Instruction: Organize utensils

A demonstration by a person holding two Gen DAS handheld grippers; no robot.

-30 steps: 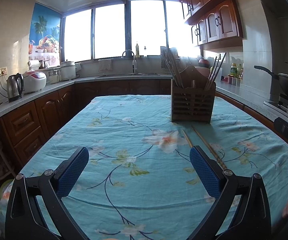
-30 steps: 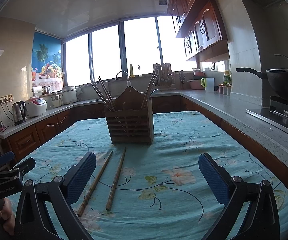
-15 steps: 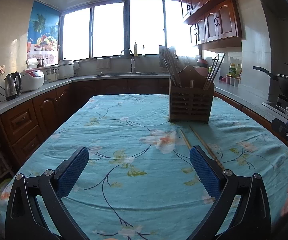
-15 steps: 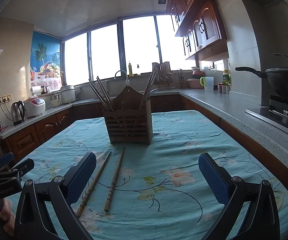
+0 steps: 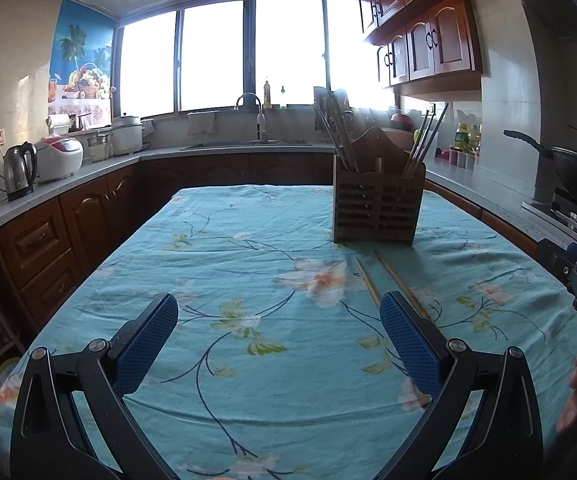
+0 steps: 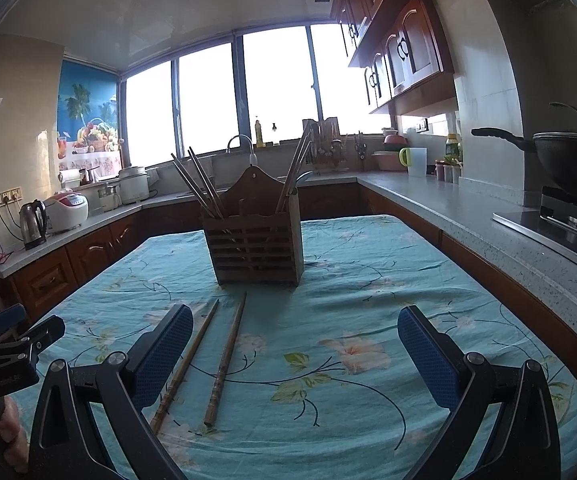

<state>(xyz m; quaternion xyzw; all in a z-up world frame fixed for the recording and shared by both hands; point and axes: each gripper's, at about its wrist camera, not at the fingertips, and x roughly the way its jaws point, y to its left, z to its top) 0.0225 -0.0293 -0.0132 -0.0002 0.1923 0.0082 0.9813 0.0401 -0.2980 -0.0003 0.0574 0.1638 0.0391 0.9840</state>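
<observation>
Both the left gripper (image 5: 278, 338) and right gripper (image 6: 294, 338) hover released over two chopsticks (image 6: 224, 360) lying near a wooden holder (image 6: 254, 244) on the table (image 6: 368, 280).

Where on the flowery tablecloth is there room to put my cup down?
The tablecloth is bare to the left of the wooden utensil holder, and also to the right of the two chopsticks. It is crowded just in front of the holder, where the chopsticks lie beside the open right gripper.
</observation>
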